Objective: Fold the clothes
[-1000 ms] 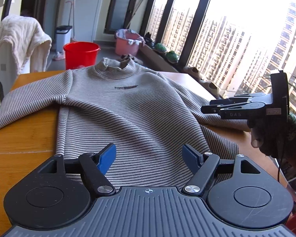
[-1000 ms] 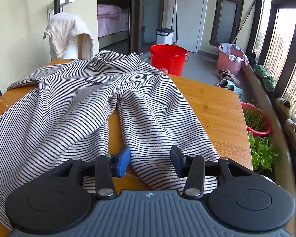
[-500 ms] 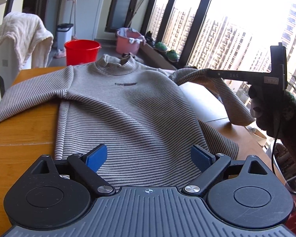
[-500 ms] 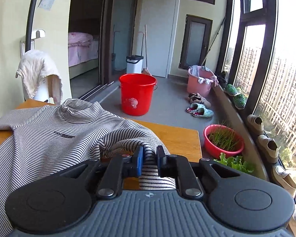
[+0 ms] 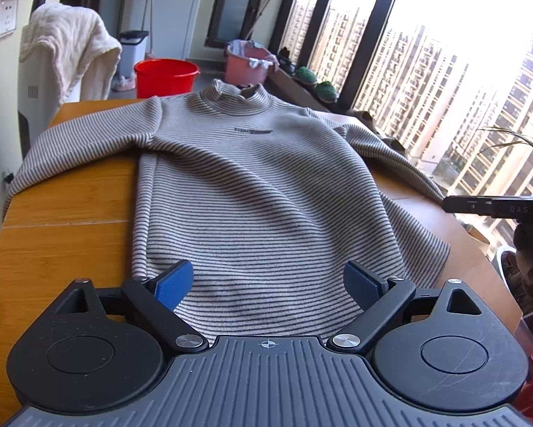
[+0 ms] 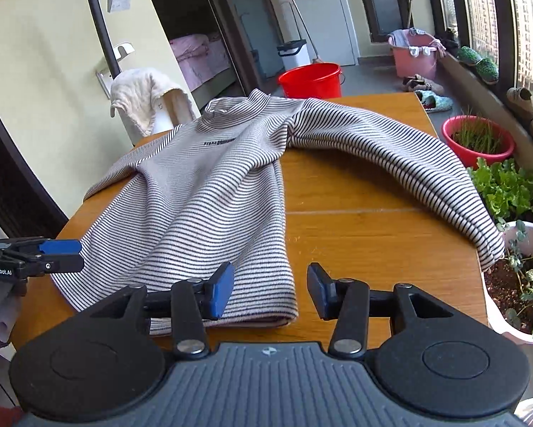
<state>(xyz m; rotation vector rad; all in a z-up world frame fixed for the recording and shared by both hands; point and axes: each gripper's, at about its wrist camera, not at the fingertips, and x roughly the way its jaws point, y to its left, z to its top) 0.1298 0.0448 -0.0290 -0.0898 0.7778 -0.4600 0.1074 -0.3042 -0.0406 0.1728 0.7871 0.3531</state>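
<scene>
A grey-and-dark striped sweater (image 5: 266, 185) lies front up on the wooden table (image 5: 70, 213), collar at the far end. My left gripper (image 5: 268, 283) hovers over its hem, its jaws wide and closing slightly, with no cloth pinched. My right gripper (image 6: 270, 290) is over the sweater's (image 6: 209, 192) near right hem corner and bare table (image 6: 355, 213), its jaws opening with nothing between them. The right sleeve (image 6: 408, 163) stretches to the table's right edge. Each view shows the other gripper from the side: the right gripper (image 5: 455, 204) and the left gripper (image 6: 67, 257).
A red bucket (image 6: 311, 80) and a pink basket (image 6: 414, 55) stand on the floor beyond the table. A towel (image 5: 67, 46) hangs over a white appliance at the far left. Potted plants (image 6: 522, 277) and a red planter (image 6: 478, 138) sit close to the table's right edge.
My right gripper shut on the right sleeve, lifted it outward, then let go; the sleeve now lies stretched out and the gripper has drawn back. My left gripper widened over the hem.
</scene>
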